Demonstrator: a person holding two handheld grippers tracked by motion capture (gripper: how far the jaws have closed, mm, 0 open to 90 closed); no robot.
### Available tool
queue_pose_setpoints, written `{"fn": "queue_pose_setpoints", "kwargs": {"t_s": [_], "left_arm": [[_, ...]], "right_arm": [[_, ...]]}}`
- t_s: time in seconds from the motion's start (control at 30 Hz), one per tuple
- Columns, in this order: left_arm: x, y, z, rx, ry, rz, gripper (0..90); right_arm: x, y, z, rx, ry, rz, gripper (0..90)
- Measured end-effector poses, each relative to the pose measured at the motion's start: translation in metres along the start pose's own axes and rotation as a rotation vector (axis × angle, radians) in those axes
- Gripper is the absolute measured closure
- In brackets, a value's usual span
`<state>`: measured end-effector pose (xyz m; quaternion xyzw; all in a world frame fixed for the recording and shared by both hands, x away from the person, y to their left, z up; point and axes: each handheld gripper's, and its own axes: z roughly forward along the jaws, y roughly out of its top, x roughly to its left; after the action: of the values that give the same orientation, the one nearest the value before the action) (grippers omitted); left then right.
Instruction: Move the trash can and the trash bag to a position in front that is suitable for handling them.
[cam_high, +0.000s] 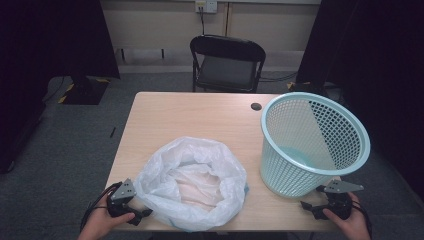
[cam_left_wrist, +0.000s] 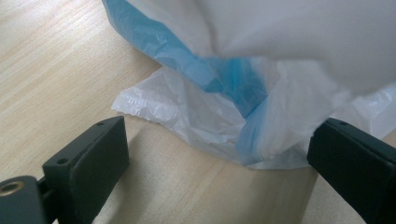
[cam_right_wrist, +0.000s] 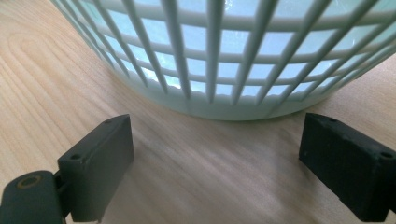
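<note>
An open white plastic bag (cam_high: 192, 182) with a blue inner layer (cam_left_wrist: 219, 77) lies crumpled at the front middle of the wooden table (cam_high: 190, 115). A pale teal mesh basket (cam_high: 312, 142) stands upright at the right. My left gripper (cam_high: 143, 213) is at the bag's near-left edge, held in a hand. Its jaws are open, and the bag's folded corner (cam_left_wrist: 196, 116) lies just ahead of my left gripper (cam_left_wrist: 219, 135). My right gripper (cam_high: 306, 206) is low in front of the basket. It (cam_right_wrist: 217, 128) is open too, a short way from the basket's base (cam_right_wrist: 224, 105), holding nothing.
A black folding chair (cam_high: 227, 62) stands behind the table's far edge. A small dark round cap (cam_high: 256, 106) sits in the tabletop near the basket's far rim. Dark curtains hang at both sides. Bare table stretches behind the bag.
</note>
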<state>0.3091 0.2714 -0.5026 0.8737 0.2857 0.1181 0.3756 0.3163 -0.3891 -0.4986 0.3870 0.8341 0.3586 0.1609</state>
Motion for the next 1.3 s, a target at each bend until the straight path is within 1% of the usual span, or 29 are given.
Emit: {"fn": "queue_pose_setpoints", "kwargs": {"t_s": [0.27,0.4,0.43,0.5,0.53,0.57,0.7,0.73,0.8,0.87,1.07,1.13,1.27,1.3], "left_arm": [[0.000,0.000,0.000,-0.001,0.000,-0.002,4.8],[0.000,0.000,0.000,-0.001,0.000,-0.002,4.8],[0.000,0.000,0.000,-0.001,0.000,-0.002,4.8],[0.000,0.000,0.000,-0.001,0.000,-0.002,4.7],[0.000,0.000,0.000,-0.001,0.000,-0.002,4.7],[0.000,0.000,0.000,0.000,0.000,0.000,4.7],[0.000,0.000,0.000,-0.001,0.000,-0.001,4.8],[0.000,0.000,0.000,-0.001,0.000,-0.002,4.7],[0.000,0.000,0.000,0.000,0.000,0.000,4.8],[0.000,0.000,0.000,-0.001,0.000,-0.001,4.7],[0.000,0.000,0.000,-0.001,0.000,-0.001,4.7],[0.000,0.000,0.000,-0.001,0.000,-0.001,4.7],[0.000,0.000,0.000,0.000,0.000,0.000,4.7],[0.000,0.000,0.000,-0.001,0.000,-0.001,4.7]], "right_arm": [[0.000,0.000,0.000,0.000,0.001,-0.002,9.1],[0.000,0.000,-0.001,-0.011,0.016,-0.004,9.8],[0.000,0.000,-0.002,-0.024,0.026,0.007,9.9],[0.000,0.004,-0.008,-0.044,0.010,-0.001,9.9],[0.000,0.004,-0.008,-0.044,0.010,-0.001,9.9],[0.000,0.007,-0.014,-0.073,0.007,0.005,9.9],[0.001,0.010,-0.018,-0.085,-0.006,0.000,9.9],[0.000,0.013,-0.019,-0.086,-0.018,-0.004,9.9],[0.000,0.014,-0.019,-0.088,-0.019,-0.004,9.8],[-0.001,0.016,-0.019,-0.095,-0.015,0.008,9.9],[0.000,0.020,-0.016,-0.087,-0.022,0.005,10.0],[0.000,0.021,-0.014,-0.089,-0.035,0.005,10.0],[0.000,0.024,-0.012,-0.087,-0.044,0.016,10.0],[-0.001,0.025,-0.011,-0.093,-0.048,0.011,10.0]]}}
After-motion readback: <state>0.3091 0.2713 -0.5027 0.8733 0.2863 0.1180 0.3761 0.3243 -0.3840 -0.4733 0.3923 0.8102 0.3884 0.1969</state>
